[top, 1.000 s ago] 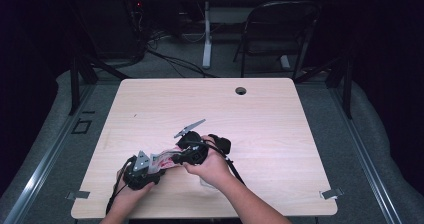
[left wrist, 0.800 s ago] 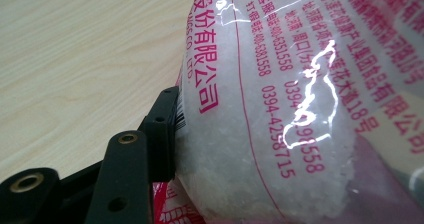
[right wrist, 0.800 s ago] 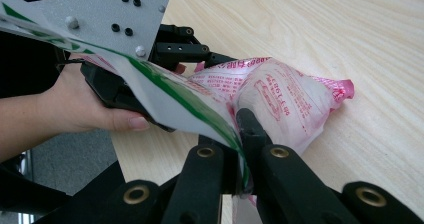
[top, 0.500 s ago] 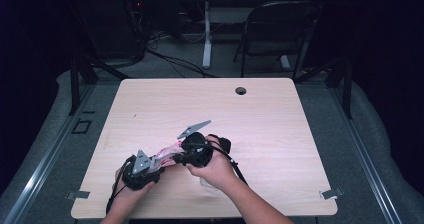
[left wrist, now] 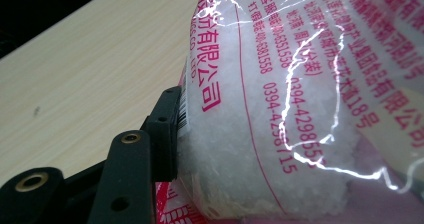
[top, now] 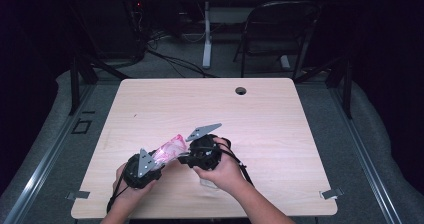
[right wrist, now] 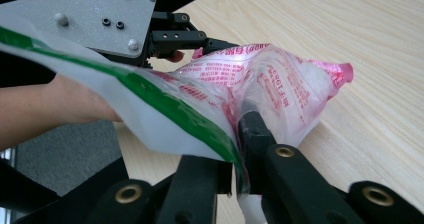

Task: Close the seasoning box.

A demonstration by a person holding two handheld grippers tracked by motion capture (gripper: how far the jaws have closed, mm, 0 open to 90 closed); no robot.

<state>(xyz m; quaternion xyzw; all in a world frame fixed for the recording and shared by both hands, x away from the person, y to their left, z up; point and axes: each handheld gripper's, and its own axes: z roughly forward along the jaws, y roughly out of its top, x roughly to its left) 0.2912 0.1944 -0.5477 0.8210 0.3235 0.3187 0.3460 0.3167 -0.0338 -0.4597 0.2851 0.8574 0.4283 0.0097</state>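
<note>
Left gripper view: crinkly clear plastic bag [left wrist: 280, 109] holds white granules.

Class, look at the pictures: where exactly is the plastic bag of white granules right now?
In the high view the plastic bag hangs between the left gripper and right gripper, above the near-left part of the table, both grippers clamped on it.

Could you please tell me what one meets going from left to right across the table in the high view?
left gripper → plastic bag with pink print, held between both → right gripper → cable hole in the table, farther back.
</note>
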